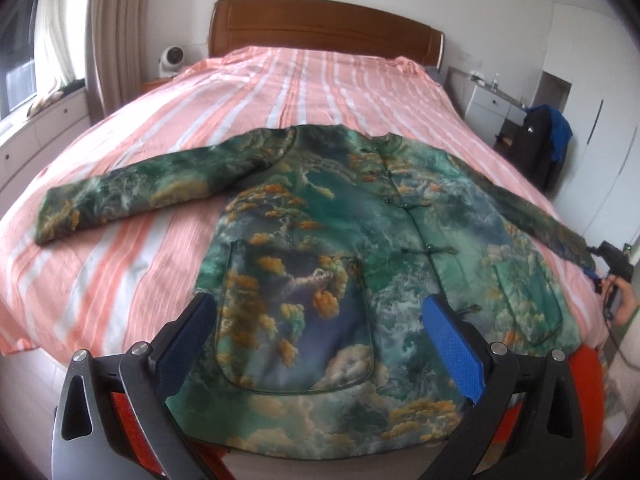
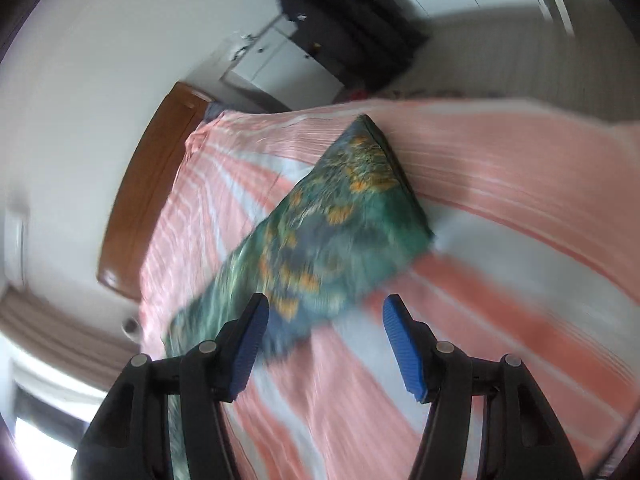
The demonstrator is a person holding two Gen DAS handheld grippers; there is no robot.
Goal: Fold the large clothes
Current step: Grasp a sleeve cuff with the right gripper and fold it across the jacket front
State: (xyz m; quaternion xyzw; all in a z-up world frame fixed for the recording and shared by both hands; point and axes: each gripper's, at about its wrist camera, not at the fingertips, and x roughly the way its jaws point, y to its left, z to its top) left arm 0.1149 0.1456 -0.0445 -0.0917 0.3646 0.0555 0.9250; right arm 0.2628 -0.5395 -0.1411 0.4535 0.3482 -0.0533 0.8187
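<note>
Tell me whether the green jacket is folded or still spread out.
Spread out: the jacket lies flat on the bed, front up, both sleeves stretched sideways.

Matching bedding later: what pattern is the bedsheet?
Pink-and-white stripes on the bedsheet, clearest in the left wrist view.

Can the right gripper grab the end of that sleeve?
Probably yes. The right gripper is open, the sleeve end lies flat on the striped bedsheet just ahead of its pads, and nothing sits between them.
</note>
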